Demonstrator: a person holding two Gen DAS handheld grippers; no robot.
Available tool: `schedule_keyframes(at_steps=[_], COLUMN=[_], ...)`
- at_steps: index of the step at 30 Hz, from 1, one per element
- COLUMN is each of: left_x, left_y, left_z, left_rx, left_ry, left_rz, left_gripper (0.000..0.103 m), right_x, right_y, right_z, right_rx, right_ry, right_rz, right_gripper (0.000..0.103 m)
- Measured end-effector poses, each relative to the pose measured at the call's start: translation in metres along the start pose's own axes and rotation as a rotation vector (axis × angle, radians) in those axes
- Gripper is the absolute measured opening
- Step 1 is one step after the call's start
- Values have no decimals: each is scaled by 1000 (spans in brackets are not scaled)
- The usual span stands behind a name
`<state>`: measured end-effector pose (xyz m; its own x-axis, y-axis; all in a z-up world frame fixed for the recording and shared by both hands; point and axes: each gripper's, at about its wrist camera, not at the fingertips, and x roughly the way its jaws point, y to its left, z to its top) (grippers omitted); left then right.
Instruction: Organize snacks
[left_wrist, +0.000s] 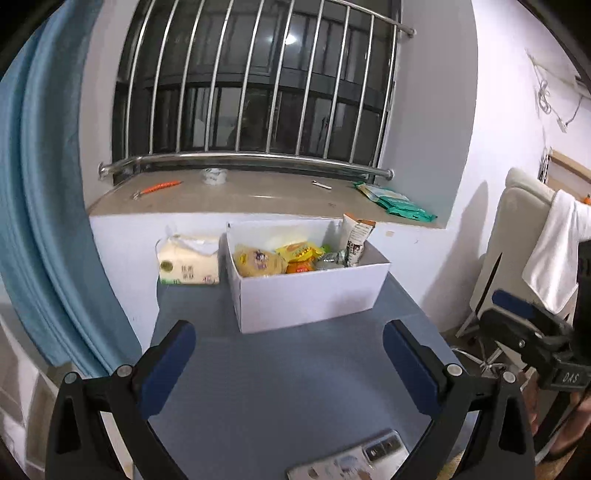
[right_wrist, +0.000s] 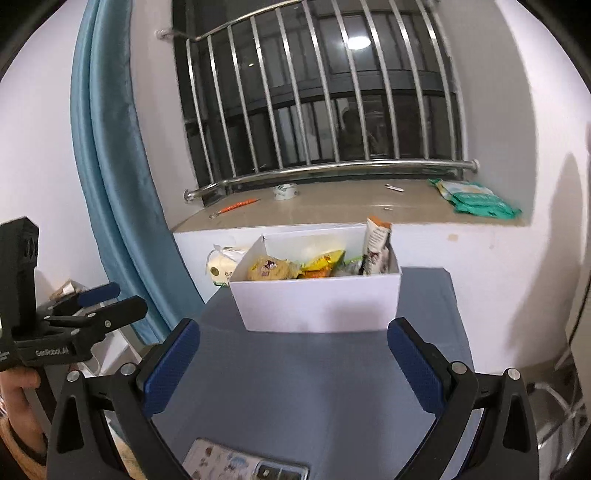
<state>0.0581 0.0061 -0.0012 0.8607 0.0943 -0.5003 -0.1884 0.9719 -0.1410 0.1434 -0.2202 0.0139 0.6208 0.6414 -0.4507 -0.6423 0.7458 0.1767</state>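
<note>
The snacks (left_wrist: 280, 260) sit packed in the white box (left_wrist: 310, 295), straight ahead of the left gripper (left_wrist: 288, 363) and right gripper (right_wrist: 293, 363). Both are wide open, holding nothing, so tidying looks finished

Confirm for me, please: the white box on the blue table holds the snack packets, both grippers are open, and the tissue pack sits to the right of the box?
One detail is off: the tissue pack sits to the left of the white box, as the left wrist view shows. The rest holds: the snack packets lie inside the box on the blue table, and the left gripper and right gripper are both open.
</note>
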Motion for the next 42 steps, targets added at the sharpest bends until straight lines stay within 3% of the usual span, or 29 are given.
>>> schedule_keyframes(at_steps=[9,42], left_x=[-24,-28], left_y=[-17,-19], left_z=[-15,-15], left_rx=[51,56], left_ry=[-12,-15], left_rz=[-13,-5], left_gripper=[103,103], right_x=[-30,-28], right_y=[10,17], right_z=[-12,-17], right_rx=[2,-7], right_ry=[-25,-13], right_rz=[7,14], right_gripper=[103,103])
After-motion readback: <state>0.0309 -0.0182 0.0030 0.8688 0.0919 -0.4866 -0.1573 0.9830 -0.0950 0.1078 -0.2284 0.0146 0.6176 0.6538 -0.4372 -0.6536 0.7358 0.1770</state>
